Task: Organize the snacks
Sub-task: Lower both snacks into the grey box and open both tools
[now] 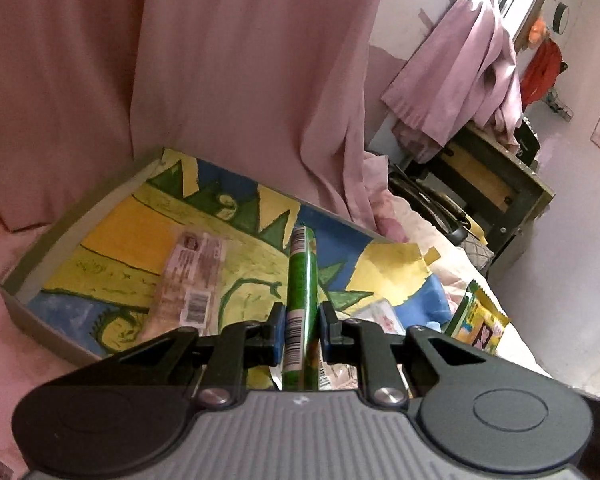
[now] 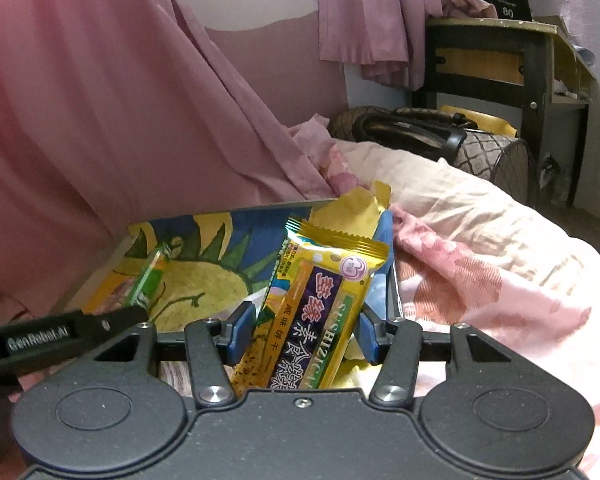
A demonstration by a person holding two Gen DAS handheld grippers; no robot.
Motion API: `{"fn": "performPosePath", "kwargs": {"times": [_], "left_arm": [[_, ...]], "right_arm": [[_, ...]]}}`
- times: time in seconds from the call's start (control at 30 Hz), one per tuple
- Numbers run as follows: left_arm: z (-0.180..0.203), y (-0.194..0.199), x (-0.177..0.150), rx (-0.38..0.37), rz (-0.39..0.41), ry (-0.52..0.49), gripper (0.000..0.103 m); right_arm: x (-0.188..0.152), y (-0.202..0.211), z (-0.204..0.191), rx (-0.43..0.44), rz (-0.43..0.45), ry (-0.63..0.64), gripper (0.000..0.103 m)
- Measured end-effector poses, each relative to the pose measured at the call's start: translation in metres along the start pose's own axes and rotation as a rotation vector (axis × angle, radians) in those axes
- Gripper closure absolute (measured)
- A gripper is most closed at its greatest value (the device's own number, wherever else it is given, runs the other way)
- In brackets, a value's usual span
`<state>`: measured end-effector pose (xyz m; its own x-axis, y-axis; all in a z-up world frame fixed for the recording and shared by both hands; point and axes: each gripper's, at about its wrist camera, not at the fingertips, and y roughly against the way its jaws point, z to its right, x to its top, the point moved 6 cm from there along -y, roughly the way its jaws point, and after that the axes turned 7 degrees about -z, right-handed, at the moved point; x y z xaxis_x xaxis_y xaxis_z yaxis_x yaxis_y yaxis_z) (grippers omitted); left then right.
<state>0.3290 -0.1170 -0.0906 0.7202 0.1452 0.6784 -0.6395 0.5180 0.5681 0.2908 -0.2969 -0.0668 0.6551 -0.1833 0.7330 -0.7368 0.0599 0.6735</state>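
Observation:
My left gripper point(image 1: 302, 316) is shut on a green snack packet point(image 1: 300, 280), held edge-on above a shallow grey tray point(image 1: 52, 244) lined with a yellow, blue and green painting. A pale pink snack packet point(image 1: 190, 280) lies flat in the tray. My right gripper point(image 2: 306, 324) is shut on a yellow snack packet point(image 2: 320, 304) with Chinese print, at the tray's right end point(image 2: 390, 292). The yellow packet also shows in the left wrist view point(image 1: 480, 320). The left gripper's finger point(image 2: 80, 328) and the green packet point(image 2: 148, 276) show at the left of the right wrist view.
The tray lies on a bed with pink floral bedding point(image 2: 480, 280). A pink curtain point(image 1: 220, 60) hangs behind. A dark handbag point(image 2: 440, 136) and a dark wooden table point(image 2: 500, 64) stand at the far right. More wrappers point(image 1: 376, 316) lie by the tray's near right corner.

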Motion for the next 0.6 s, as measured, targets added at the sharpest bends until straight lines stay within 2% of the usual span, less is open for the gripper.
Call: {"fn": "performPosePath", "kwargs": {"times": [0.1, 0.2, 0.4, 0.5, 0.57, 0.6], "left_arm": [[-0.002, -0.006, -0.003, 0.022, -0.041, -0.004, 0.084], [-0.005, -0.012, -0.007, 0.011, -0.087, 0.018, 0.084], [-0.005, -0.012, -0.008, 0.027, -0.096, 0.005, 0.084], [-0.006, -0.009, -0.008, 0.032, -0.087, 0.012, 0.081], [-0.007, -0.007, -0.007, 0.03, -0.083, 0.023, 0.076], [-0.008, -0.006, -0.007, 0.026, -0.079, 0.029, 0.07]], "right_arm": [[-0.005, -0.005, 0.001, -0.004, -0.012, 0.0, 0.048], [-0.009, -0.008, 0.0, -0.006, -0.028, 0.007, 0.048], [-0.011, -0.01, -0.001, -0.007, -0.032, 0.015, 0.047], [-0.011, -0.012, -0.001, -0.006, -0.043, 0.006, 0.045], [-0.01, -0.014, -0.001, -0.001, -0.053, -0.001, 0.043], [-0.01, -0.014, -0.001, -0.003, -0.053, 0.001, 0.043]]}}
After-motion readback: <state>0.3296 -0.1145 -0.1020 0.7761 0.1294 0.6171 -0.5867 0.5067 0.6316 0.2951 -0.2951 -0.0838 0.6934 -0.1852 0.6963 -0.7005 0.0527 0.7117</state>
